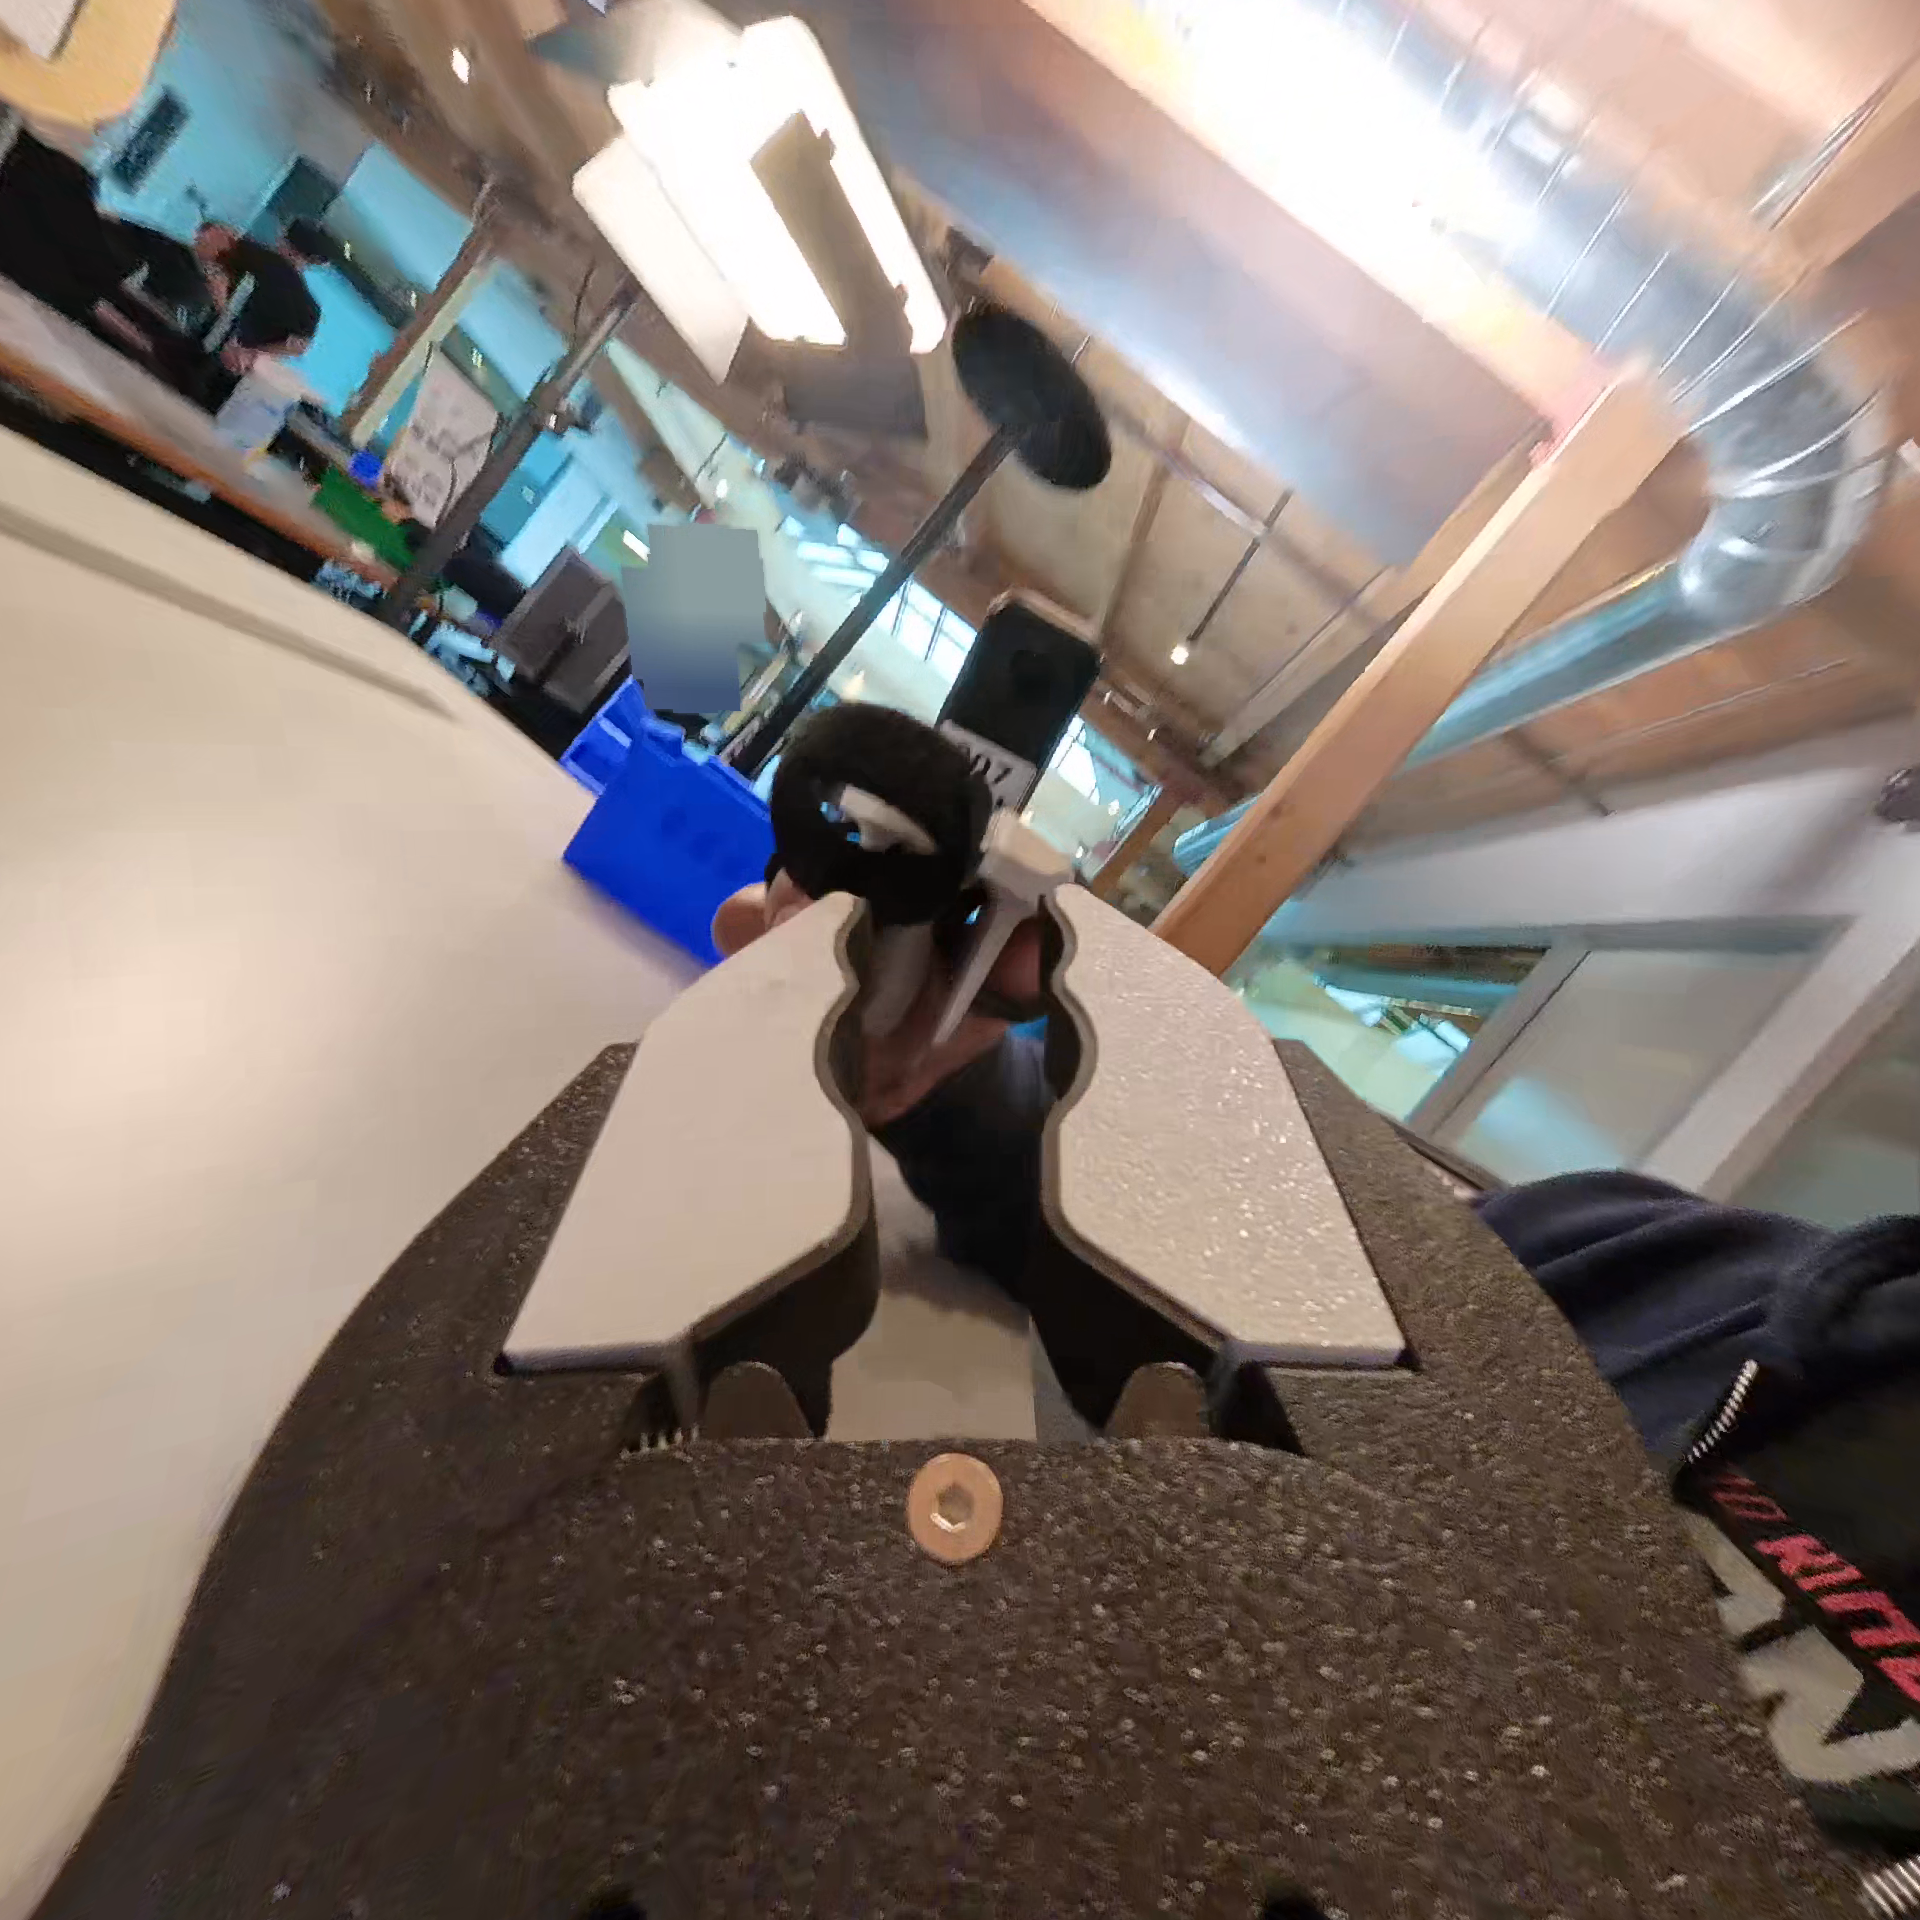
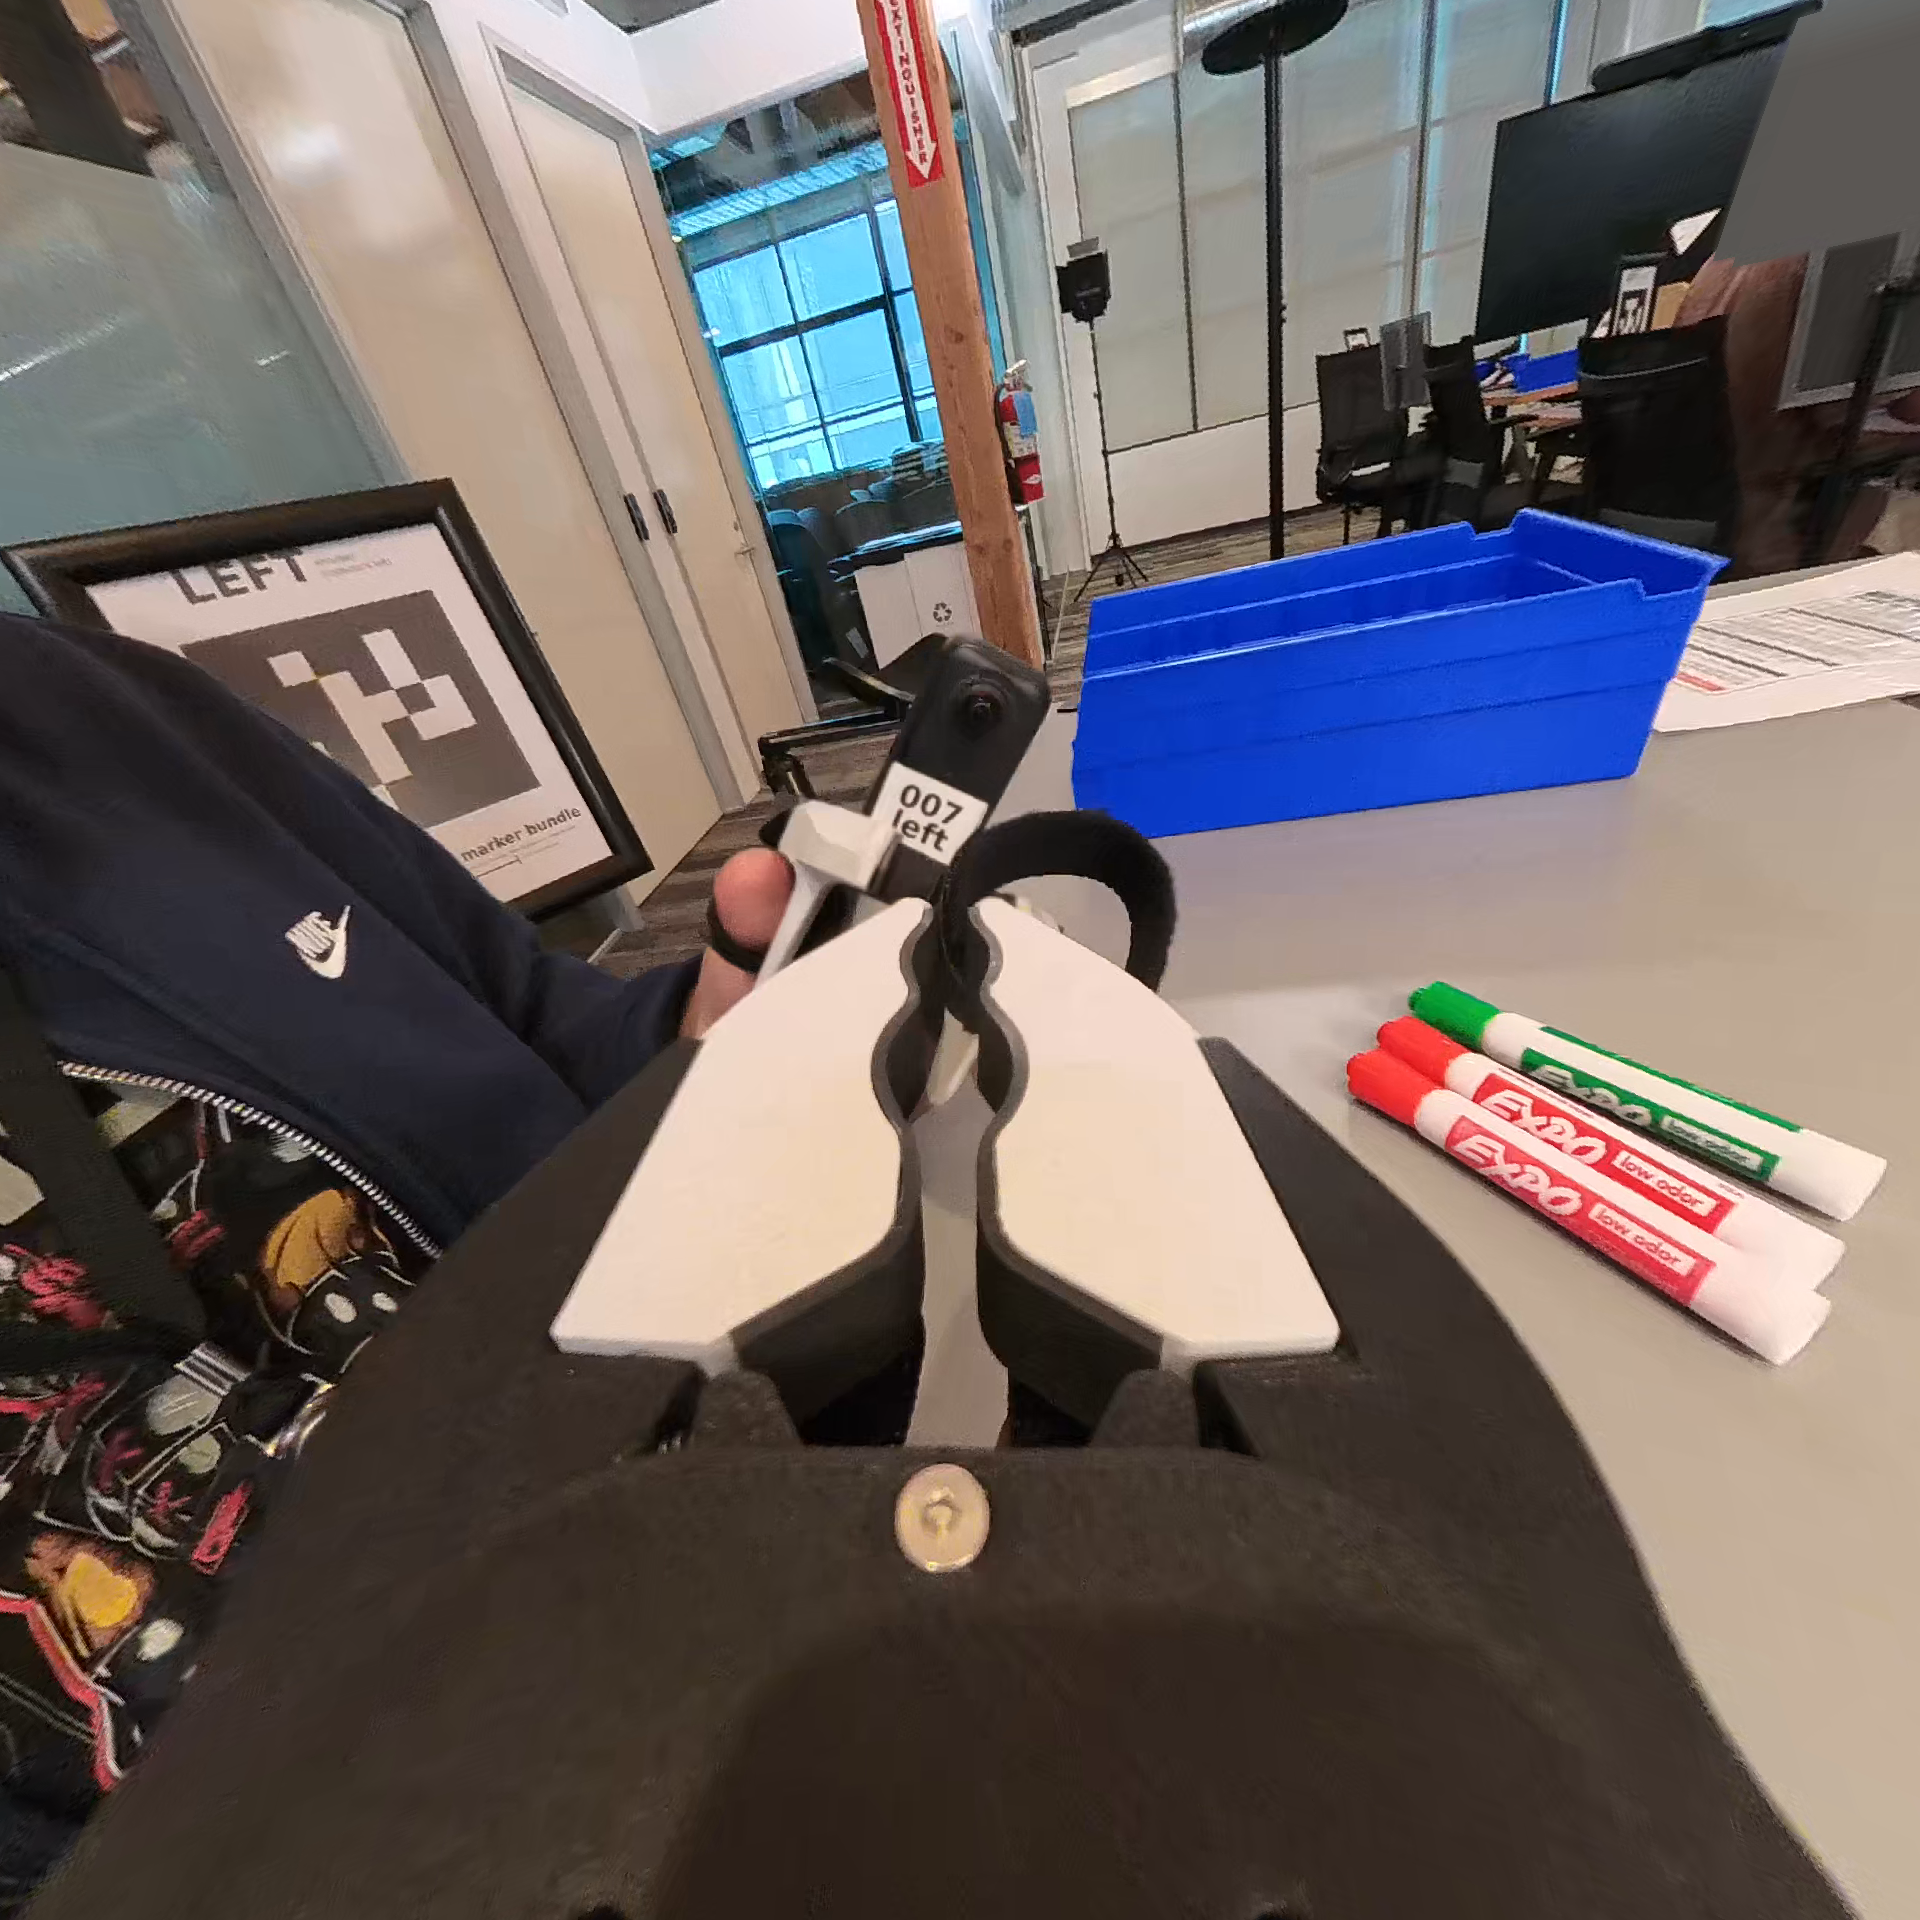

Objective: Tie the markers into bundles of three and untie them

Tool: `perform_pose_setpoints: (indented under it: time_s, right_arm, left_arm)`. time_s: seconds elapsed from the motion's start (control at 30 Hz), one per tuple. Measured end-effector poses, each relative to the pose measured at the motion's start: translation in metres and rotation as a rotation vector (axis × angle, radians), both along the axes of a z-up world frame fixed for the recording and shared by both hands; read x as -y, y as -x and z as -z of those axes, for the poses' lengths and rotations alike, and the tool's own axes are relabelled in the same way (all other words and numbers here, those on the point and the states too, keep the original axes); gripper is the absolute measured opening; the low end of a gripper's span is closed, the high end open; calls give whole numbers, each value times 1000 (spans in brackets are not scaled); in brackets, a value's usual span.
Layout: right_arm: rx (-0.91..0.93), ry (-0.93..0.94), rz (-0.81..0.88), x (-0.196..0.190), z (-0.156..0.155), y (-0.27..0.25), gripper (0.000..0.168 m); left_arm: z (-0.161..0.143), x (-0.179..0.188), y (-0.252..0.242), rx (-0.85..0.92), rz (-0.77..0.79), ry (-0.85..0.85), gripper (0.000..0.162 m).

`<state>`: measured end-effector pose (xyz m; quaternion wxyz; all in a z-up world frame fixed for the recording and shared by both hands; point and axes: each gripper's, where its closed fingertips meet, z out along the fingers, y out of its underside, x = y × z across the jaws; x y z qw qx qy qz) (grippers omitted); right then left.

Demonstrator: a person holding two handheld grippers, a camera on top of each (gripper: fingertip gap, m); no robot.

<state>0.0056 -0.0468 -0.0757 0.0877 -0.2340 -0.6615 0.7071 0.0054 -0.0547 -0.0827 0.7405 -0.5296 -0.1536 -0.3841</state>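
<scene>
A black fabric strap (image 2: 1122,883) curls in a loop above the grey table (image 2: 1558,935). My right gripper (image 2: 956,920) is shut on one part of the strap. My left gripper (image 1: 951,909) faces it with its jaws apart, and the strap loop (image 1: 883,821) sits just past its left fingertip. Each gripper shows in the other's view: the right gripper (image 1: 940,935) and the left gripper (image 2: 821,873). Two red markers (image 2: 1558,1174) and one green marker (image 2: 1652,1101) lie loose, side by side, on the table to the right.
A blue bin (image 2: 1392,675) stands on the table beyond the markers; it also shows in the left wrist view (image 1: 665,831). Printed papers (image 2: 1818,634) lie at the far right. A framed sign (image 2: 343,686) stands at the left, behind a person's dark sleeve (image 2: 260,883). My two grippers' fingertips are within a few centimetres of each other. The green marker (image 2: 1652,1101) is about 20 centimeters from both grippers' fingertips.
</scene>
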Motion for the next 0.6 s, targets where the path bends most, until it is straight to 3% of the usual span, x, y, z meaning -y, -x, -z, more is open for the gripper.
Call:
perform_pose_setpoints:
  time_s: [0.17, 0.3, 0.43, 0.6]
  right_arm:
    - [-13, -24, -11, 9, 4, -6, 4]
    - [-13, -76, -17, 17, 13, -7, 5]
    - [-36, -148, -10, 19, 21, -6, 25]
    - [-158, -461, 123, -9, 44, 34, 27]
  left_arm:
    - [-3, -6, -6, -16, -33, -33, 25]
    - [-6, -5, -5, -9, -71, -75, 10]
    - [-13, 8, -2, -49, -97, -139, 4]
    - [-28, 32, 0, -94, -5, -218, 4]
